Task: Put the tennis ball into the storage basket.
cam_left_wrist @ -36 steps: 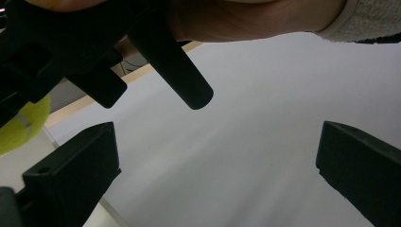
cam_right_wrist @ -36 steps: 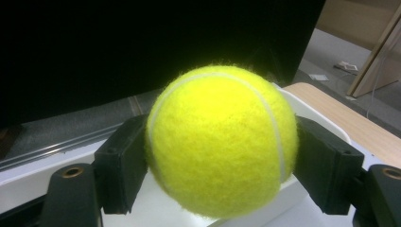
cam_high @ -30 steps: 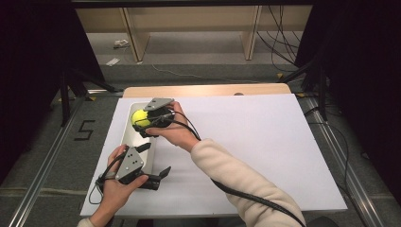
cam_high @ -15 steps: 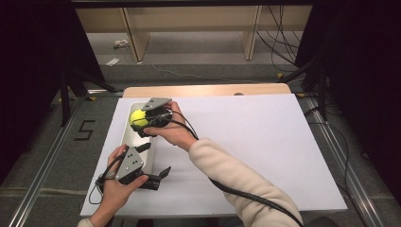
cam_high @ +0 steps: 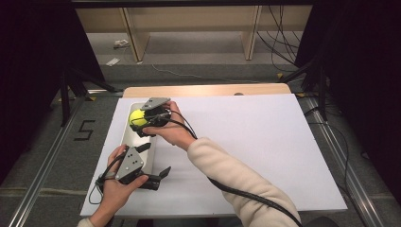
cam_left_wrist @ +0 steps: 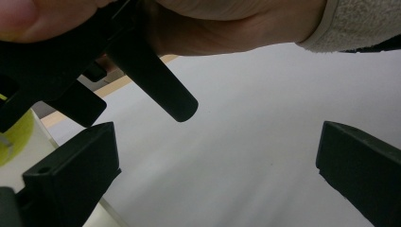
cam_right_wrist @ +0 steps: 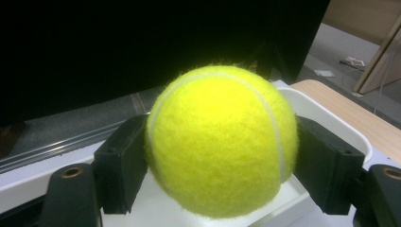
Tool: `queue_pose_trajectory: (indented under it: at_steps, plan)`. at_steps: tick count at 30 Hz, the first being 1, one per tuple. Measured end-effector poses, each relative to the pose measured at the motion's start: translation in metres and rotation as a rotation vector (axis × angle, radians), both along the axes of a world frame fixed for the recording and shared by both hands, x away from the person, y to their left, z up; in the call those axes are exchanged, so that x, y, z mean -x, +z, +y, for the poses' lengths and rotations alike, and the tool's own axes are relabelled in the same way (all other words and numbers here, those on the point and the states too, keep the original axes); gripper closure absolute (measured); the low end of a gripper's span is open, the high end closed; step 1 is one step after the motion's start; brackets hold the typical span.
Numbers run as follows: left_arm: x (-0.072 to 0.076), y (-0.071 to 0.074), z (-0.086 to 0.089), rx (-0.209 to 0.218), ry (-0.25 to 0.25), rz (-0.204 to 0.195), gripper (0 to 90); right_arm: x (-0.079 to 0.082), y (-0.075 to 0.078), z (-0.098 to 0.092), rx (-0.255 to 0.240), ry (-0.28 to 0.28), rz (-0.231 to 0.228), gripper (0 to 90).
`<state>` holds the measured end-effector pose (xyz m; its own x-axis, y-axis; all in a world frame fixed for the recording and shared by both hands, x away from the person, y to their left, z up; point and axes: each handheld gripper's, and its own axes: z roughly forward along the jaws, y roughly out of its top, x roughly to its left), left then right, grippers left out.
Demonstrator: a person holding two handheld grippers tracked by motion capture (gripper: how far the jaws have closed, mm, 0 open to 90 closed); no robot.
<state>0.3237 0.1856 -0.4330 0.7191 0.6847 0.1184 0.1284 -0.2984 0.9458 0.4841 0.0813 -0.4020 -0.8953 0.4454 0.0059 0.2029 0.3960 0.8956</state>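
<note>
A yellow tennis ball [cam_high: 137, 117] [cam_right_wrist: 221, 142] is clamped between the jaws of my right gripper [cam_high: 140, 124] [cam_right_wrist: 222, 163], held just above a white tray [cam_high: 126, 135] [cam_right_wrist: 326, 113] at the table's left side. My left gripper [cam_high: 156, 163] [cam_left_wrist: 217, 163] rests lower down near the front left of the table, jaws wide apart with nothing between them. In the left gripper view the right hand and one jaw of the other gripper [cam_left_wrist: 156, 80] hang overhead, with a sliver of the ball [cam_left_wrist: 14, 137] at the left edge.
A white sheet [cam_high: 265, 142] covers most of the table, with a wooden strip [cam_high: 203, 90] at the far edge. Wooden shelving [cam_high: 189, 28] stands on the floor beyond. Metal rails [cam_high: 42, 165] run along both sides. A cable [cam_high: 246, 194] trails under the right sleeve.
</note>
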Motion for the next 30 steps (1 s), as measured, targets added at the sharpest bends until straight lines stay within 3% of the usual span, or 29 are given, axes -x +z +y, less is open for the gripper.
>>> queue_pose_trajectory:
  at_steps: [30]
  plan:
    - [0.000,0.000,0.000,0.000,-0.003,0.002,0.0,-0.005,-0.014,0.008,0.030,0.010,0.024,25.8]
